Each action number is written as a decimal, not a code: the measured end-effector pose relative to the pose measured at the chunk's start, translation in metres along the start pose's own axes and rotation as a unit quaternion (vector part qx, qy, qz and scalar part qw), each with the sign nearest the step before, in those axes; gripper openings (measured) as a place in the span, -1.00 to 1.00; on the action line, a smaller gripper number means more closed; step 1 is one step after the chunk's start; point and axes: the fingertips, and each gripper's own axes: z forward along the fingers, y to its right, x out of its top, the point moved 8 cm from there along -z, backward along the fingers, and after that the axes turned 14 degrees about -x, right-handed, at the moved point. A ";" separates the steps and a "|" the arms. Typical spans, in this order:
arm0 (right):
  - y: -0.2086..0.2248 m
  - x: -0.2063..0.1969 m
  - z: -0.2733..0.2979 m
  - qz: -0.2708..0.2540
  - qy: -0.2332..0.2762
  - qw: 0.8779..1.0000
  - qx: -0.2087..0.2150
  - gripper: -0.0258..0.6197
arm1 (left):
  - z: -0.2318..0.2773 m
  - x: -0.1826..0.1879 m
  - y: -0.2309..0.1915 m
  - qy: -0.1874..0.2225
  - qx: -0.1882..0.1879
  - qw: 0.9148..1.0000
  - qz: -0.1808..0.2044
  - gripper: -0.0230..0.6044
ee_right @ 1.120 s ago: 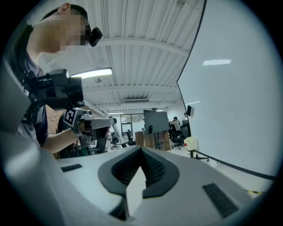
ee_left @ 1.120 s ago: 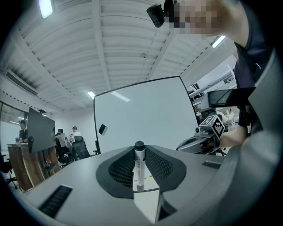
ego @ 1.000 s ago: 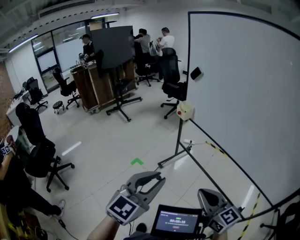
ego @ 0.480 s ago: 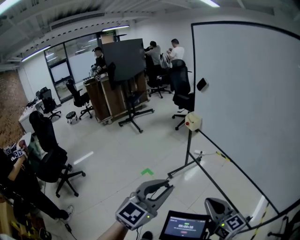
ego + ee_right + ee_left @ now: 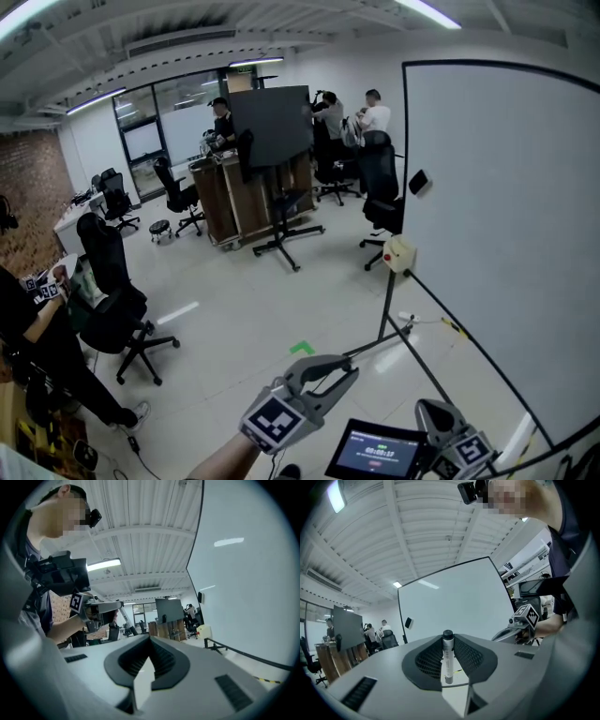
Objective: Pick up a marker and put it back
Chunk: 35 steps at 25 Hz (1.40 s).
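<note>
In the left gripper view a white marker with a black cap stands upright between the ribbed pads, and my left gripper is shut on it. In the head view that gripper is low at centre and points toward the whiteboard; the marker is too small to make out there. My right gripper has its jaws together with nothing between them, and it sits at the bottom right of the head view. Each gripper view also shows the other gripper: the right gripper and the left gripper.
A black eraser hangs on the whiteboard, with a beige box at the board's lower left corner above its stand legs. A small screen sits between the grippers. Office chairs, a dark panel on a stand and several people are behind.
The head view has swung, so the room and whiteboard now sit further right and lower. Both grippers have drifted a little to the right in the picture, and their jaws look the same.
</note>
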 end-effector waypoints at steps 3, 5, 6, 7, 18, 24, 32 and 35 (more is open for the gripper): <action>0.000 0.009 -0.002 -0.005 0.008 1.000 0.011 -0.87 | -0.002 0.011 0.004 0.002 0.006 1.000 0.012 -0.70; 0.001 0.016 -0.004 -0.012 0.011 1.000 0.018 -0.87 | -0.003 0.019 0.006 0.005 0.009 1.000 0.019 -0.70; 0.002 0.020 -0.003 -0.019 0.014 1.000 0.020 -0.87 | -0.003 0.022 0.006 0.009 0.010 1.000 0.022 -0.70; 0.004 0.025 0.000 -0.026 0.019 0.999 0.023 -0.87 | -0.002 0.025 0.005 0.015 0.013 0.999 0.027 -0.70; 0.005 0.075 0.024 -0.073 0.061 0.994 0.050 -0.87 | 0.001 0.034 -0.017 0.021 0.025 0.999 0.037 -0.70; 0.010 0.075 0.044 -0.072 0.058 0.995 0.042 -0.87 | 0.013 0.021 -0.042 0.020 0.016 0.999 0.036 -0.70; 0.027 0.062 0.112 -0.065 0.025 0.997 0.022 -0.87 | 0.030 -0.009 -0.113 0.032 0.001 0.999 0.020 -0.70; 0.026 0.065 0.144 -0.070 0.016 0.997 0.010 -0.87 | 0.028 -0.020 -0.149 0.037 -0.006 0.999 0.011 -0.70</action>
